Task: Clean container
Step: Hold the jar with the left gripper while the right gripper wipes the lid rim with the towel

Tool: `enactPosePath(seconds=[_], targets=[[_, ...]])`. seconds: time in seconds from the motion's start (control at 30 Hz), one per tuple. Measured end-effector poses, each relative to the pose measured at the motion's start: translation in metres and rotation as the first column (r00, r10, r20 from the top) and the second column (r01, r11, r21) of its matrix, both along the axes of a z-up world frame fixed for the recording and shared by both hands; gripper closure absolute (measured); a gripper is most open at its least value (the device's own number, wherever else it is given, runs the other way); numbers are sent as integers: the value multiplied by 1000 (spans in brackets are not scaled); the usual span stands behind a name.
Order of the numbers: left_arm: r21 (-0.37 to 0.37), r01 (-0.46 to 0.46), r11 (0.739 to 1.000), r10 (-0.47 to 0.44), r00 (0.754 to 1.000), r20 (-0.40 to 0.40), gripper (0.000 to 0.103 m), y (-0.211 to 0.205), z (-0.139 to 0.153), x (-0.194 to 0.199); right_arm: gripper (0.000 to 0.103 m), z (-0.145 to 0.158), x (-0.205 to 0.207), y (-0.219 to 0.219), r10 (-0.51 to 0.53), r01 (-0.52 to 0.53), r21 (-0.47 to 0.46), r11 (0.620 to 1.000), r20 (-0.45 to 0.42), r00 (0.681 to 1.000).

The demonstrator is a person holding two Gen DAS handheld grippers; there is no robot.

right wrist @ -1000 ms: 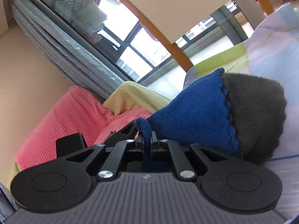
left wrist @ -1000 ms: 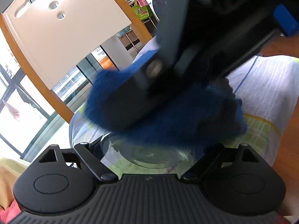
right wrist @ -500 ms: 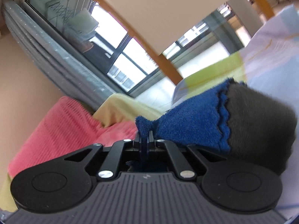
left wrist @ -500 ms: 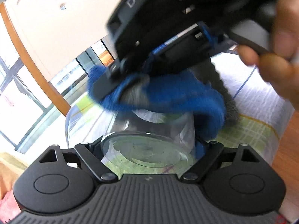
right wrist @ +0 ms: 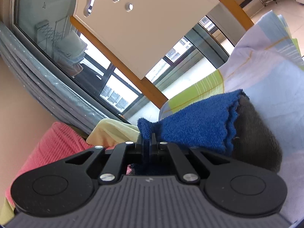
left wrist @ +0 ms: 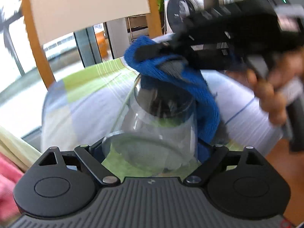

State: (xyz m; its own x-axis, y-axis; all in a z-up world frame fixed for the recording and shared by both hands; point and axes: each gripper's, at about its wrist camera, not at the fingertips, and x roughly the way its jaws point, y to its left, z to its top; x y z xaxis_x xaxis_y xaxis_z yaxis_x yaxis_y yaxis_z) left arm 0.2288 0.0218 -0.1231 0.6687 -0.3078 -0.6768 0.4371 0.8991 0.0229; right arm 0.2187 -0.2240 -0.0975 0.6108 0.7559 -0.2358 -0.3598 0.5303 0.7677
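- left gripper [left wrist: 150,148] has the clear jar [left wrist: 157,133] between its jaws, jaws opening, jar base right at the camera and mouth pointing away; can't tell if the pads press on it
- jar sits above a bed [left wrist: 91,95] with a green, blue and white sheet
- right gripper [right wrist: 149,142] jaws pinched tight on 1 corner of the cloth [right wrist: 193,125], blue side with a grey side behind
- in the left view the cloth [left wrist: 190,83] drapes over the jar mouth and down its right side, some grey showing
- a hand [left wrist: 273,87] grips the right gripper's handle at upper right, blurred
- headboard [right wrist: 152,28] and window [right wrist: 117,91] behind, pink blanket [right wrist: 47,148] at left
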Motion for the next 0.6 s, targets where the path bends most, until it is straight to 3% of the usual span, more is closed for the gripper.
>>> enactPosePath(seconds=[0.03, 0.1, 0.17, 0.23, 0.3, 0.47, 0.6], targets=[[-21, -2, 1000, 2, 1000, -5, 12, 2, 1, 2, 103, 1, 0, 0, -4, 4, -5, 1000, -2, 1000], [21, 9, 1000, -10, 999, 35, 12, -5, -1, 6, 103, 6, -3, 0, -16, 16, -28, 999, -4, 1000], [137, 19, 990, -35, 992, 119, 12, -26, -7, -11, 101, 13, -8, 1, -17, 17, -58, 998, -4, 1000], [298, 14, 954, -77, 976, 202, 12, -58, 9, -56, 98, 22, -17, 4, 12, -12, -98, 995, 5, 1000], [404, 9, 915, -120, 961, 250, 12, -66, 0, -64, 98, 27, -31, 9, 78, -75, -115, 990, 19, 997], [402, 8, 915, -124, 957, 262, 12, -67, 1, -61, 98, 21, -55, 33, 222, -221, -57, 973, 9, 975], [417, 10, 909, -123, 962, 245, 13, -67, -3, -55, 101, 7, -52, 44, 251, -251, -26, 968, -7, 968]])
